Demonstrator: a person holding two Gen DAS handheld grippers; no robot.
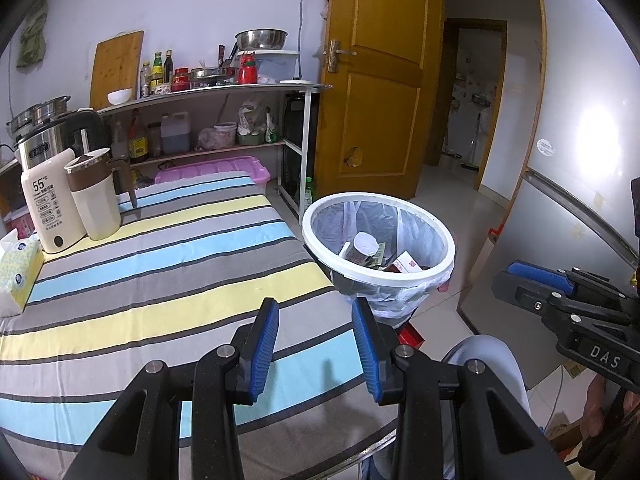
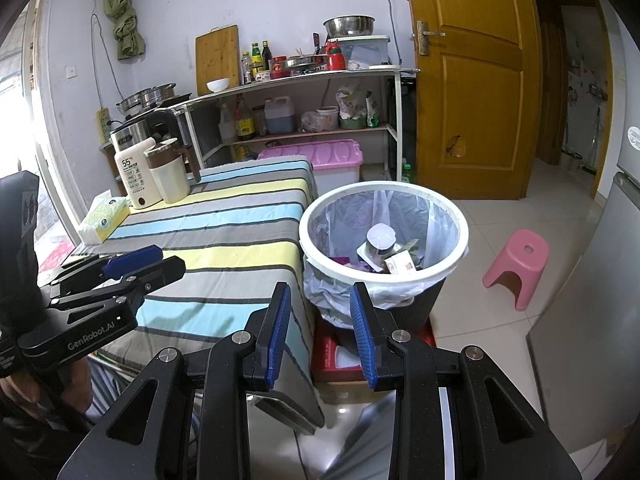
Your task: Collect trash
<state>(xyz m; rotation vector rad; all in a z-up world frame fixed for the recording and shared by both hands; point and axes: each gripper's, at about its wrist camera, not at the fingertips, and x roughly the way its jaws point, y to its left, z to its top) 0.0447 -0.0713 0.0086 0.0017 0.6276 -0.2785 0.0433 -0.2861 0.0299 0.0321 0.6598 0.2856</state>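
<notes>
A dark trash bin with a white rim (image 1: 400, 276) and a clear liner stands beside the striped table (image 1: 160, 280); it also shows in the right wrist view (image 2: 316, 216). Inside lie a cup (image 2: 380, 240), a small carton (image 2: 402, 262) and other scraps. My left gripper (image 1: 316, 316) is open and empty above the table's near right part. My right gripper (image 2: 320, 304) is open and empty, just in front of the bin. The right gripper also shows from the side in the left wrist view (image 1: 536, 280), and the left gripper in the right wrist view (image 2: 132, 260).
At the table's far left stand a white kettle (image 1: 46, 208), a beige jug (image 1: 96, 196) and a tissue pack (image 1: 18, 272). A shelf with bottles and pots (image 1: 208, 120) lines the wall. A pink stool (image 2: 516, 264), a fridge (image 2: 592, 320) and a wooden door (image 2: 468, 80) are to the right.
</notes>
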